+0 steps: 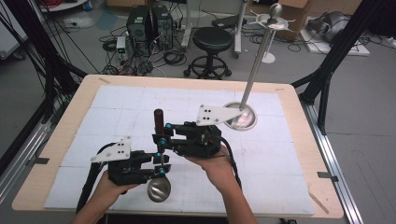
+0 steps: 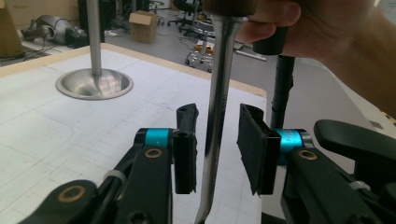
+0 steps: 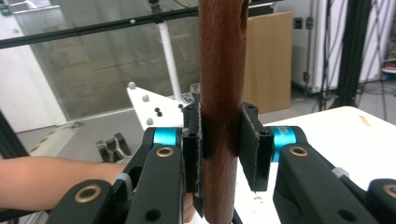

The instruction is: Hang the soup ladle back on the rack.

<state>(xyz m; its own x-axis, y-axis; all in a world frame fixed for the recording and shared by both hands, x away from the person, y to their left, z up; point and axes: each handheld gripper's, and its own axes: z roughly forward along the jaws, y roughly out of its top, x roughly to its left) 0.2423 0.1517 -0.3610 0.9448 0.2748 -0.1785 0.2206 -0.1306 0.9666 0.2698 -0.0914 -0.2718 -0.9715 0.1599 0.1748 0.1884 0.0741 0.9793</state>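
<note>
Plainly, the work in hand is a long ladle with a dark brown wooden handle (image 3: pixel 222 93), a thin polished steel shaft (image 2: pixel 217 93) and a round shiny bowl (image 1: pixel 159 188), held upright above the white gridded table (image 1: pixel 280 177) with the bowl lowest. The right gripper (image 3: pixel 222 154) holds it: both black fingers (image 3: pixel 192 149) press flat on either side of the wooden handle, which stands straight up between them. The left gripper (image 2: pixel 215 149) sits just below, near the bowl end; its fingers (image 2: pixel 185 154) stand a little apart with the steel shaft running between them, closer to one pad than the other, and neither pad clearly presses on it, so I judge this one not to be gripping. The relation that counts is that the ladle's long axis runs vertically and crosses both sets of fingers at right angles, the left gripper's fingers straddling the shaft just under the right gripper's hold on the handle; a small squeeze would be enough for the left to take it. Measured from the ladle, a tall steel hanging stand (image 1: pixel 258 60) with a dish-shaped round base (image 1: pixel 241 117) rises farther across the table on the right gripper's side, well apart from the ladle; its hooks at the top look bare, and its shallow base carries nothing.
</note>
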